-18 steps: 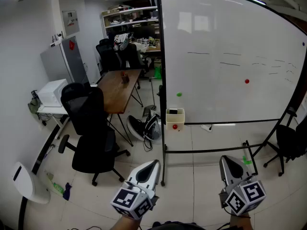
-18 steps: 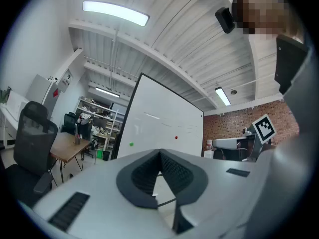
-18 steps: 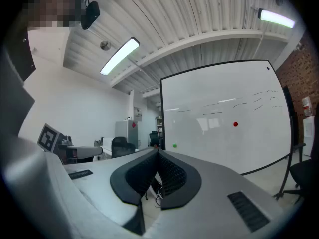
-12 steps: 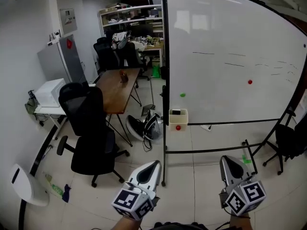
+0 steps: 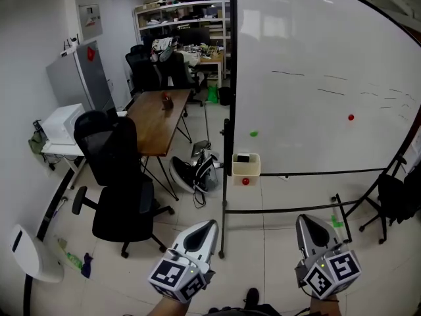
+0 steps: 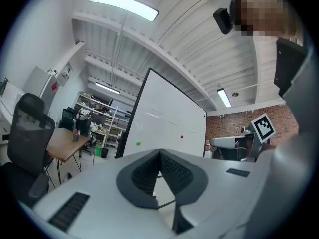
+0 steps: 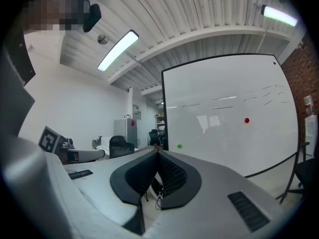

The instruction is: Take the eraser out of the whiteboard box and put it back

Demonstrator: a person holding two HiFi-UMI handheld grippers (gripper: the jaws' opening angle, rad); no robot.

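A cream whiteboard box (image 5: 246, 166) hangs at the lower left corner of the large whiteboard (image 5: 316, 84), with a dark eraser (image 5: 243, 157) lying in its top and a red magnet on its front. My left gripper (image 5: 208, 225) and right gripper (image 5: 301, 220) are held low in the head view, well short of the board, both level. The jaws of each are shut with nothing between them. In the left gripper view the left gripper (image 6: 159, 153) faces the whiteboard (image 6: 164, 123); in the right gripper view the right gripper (image 7: 158, 154) does too.
A black office chair (image 5: 122, 176) and a wooden table (image 5: 158, 120) stand to the left of the board. Shoes and cables (image 5: 197, 173) lie on the floor by the board's left post (image 5: 227, 143). Another chair (image 5: 395, 196) is at the far right.
The view has drifted so the whiteboard and its box sit slightly further right and lower. Both grippers keep their place at the bottom of the head view, still shut.
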